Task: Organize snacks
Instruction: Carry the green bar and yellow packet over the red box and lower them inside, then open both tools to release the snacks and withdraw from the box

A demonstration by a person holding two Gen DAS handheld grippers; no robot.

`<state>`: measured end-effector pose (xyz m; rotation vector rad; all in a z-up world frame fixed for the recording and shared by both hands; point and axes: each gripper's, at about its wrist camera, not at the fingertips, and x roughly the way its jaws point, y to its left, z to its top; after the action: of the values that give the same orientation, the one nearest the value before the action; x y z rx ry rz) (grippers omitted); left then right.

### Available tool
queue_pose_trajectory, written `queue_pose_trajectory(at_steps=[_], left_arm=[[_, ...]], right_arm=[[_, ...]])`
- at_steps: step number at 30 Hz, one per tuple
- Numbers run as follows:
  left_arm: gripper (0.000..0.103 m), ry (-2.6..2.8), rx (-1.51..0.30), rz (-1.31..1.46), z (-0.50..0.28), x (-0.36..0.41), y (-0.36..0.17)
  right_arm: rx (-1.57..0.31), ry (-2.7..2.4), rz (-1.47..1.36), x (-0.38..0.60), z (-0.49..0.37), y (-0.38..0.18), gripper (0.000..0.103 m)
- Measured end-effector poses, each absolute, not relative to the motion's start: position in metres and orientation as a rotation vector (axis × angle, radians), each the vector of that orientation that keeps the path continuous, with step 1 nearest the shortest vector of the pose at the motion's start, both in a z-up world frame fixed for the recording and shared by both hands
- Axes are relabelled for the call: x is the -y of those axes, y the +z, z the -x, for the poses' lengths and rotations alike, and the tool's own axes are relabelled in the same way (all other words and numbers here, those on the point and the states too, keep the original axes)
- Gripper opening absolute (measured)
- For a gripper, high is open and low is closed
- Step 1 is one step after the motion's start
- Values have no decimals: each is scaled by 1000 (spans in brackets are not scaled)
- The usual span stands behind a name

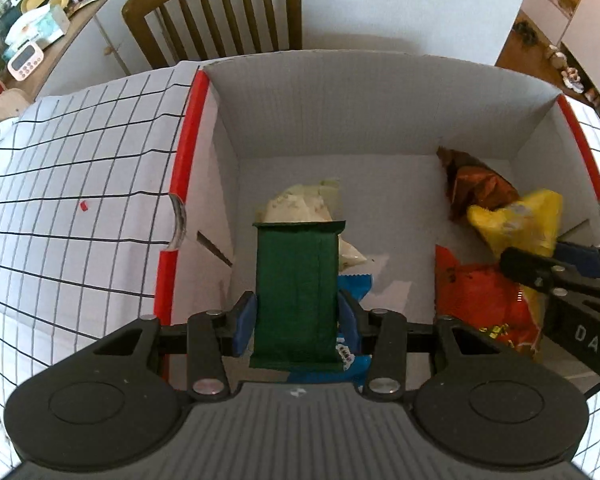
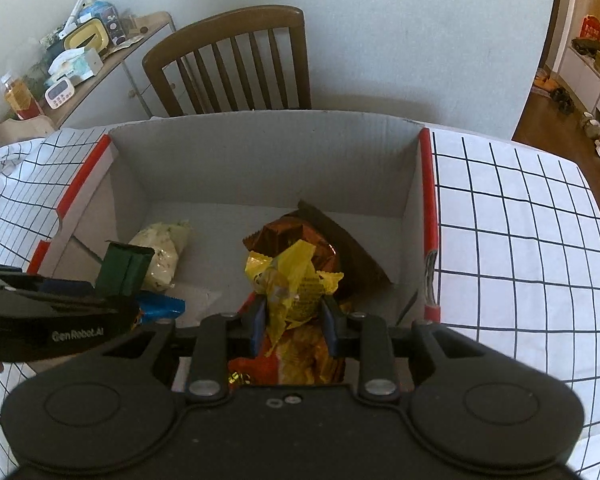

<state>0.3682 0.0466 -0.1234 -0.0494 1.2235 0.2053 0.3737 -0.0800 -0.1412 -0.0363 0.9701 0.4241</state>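
A white cardboard box (image 1: pixel 188 140) with red edges stands on the checked tablecloth. My left gripper (image 1: pixel 298 320) is shut on a dark green snack packet (image 1: pixel 296 280), held upright low inside the box's left half, over a blue packet (image 1: pixel 354 284) and a pale white-green packet (image 1: pixel 300 204). In the right wrist view my right gripper (image 2: pixel 293 320) has a crumpled yellow packet (image 2: pixel 296 280) between its blue pads, which touch it. It rests on an orange-red bag (image 2: pixel 300 356) beside a brown packet (image 2: pixel 296 232). The left gripper (image 2: pixel 112 296) with the green packet (image 2: pixel 124 274) shows at the left.
The checked tablecloth (image 1: pixel 80 200) spreads on both sides of the box (image 2: pixel 260 152). A wooden chair (image 2: pixel 228 60) stands behind the table. A cluttered sideboard (image 1: pixel 40 20) is at the back left. A small red scrap (image 1: pixel 84 205) lies on the cloth.
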Motion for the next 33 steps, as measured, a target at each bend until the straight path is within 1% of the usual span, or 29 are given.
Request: queue_pose_trajectory(at_steps=[3, 5, 6, 7, 8, 9, 11, 13, 17, 21, 30, 33], left_arm=[[43, 195, -1214, 59, -367, -46, -120], [44, 193, -1199, 62, -364, -47, -116], [45, 192, -1190, 66, -363, -47, -113], [49, 192, -1183, 74, -361, -49, -110], [52, 195, -1179, 83, -360, -50, -106], [53, 196, -1174, 91, -358, -52, -104], [53, 194, -1161, 97, -353, -54, -98], [53, 192, -1146, 102, -348, -56, -90], [54, 182, -1113, 113, -336, -58, -74], [55, 175, -1080, 118, -322, -59, -59], [56, 134, -1007, 130, -288, -57, -24], [62, 121, -981, 137, -276, -57, -15]], right_arm=[[-976, 423, 23, 80, -374, -139, 35], [-974, 420, 24, 80, -373, -138, 41], [-972, 420, 23, 80, -372, -136, 47], [-966, 420, 18, 81, -371, -135, 51], [-958, 420, 11, 83, -369, -133, 52], [-952, 419, 6, 84, -367, -130, 55], [-940, 421, 1, 85, -364, -126, 58], [-925, 425, -1, 88, -359, -119, 64], [-891, 442, -17, 93, -348, -105, 67], [-858, 454, -31, 99, -335, -91, 73], [-778, 466, -39, 103, -298, -64, 81], [-767, 472, -43, 104, -287, -59, 83]])
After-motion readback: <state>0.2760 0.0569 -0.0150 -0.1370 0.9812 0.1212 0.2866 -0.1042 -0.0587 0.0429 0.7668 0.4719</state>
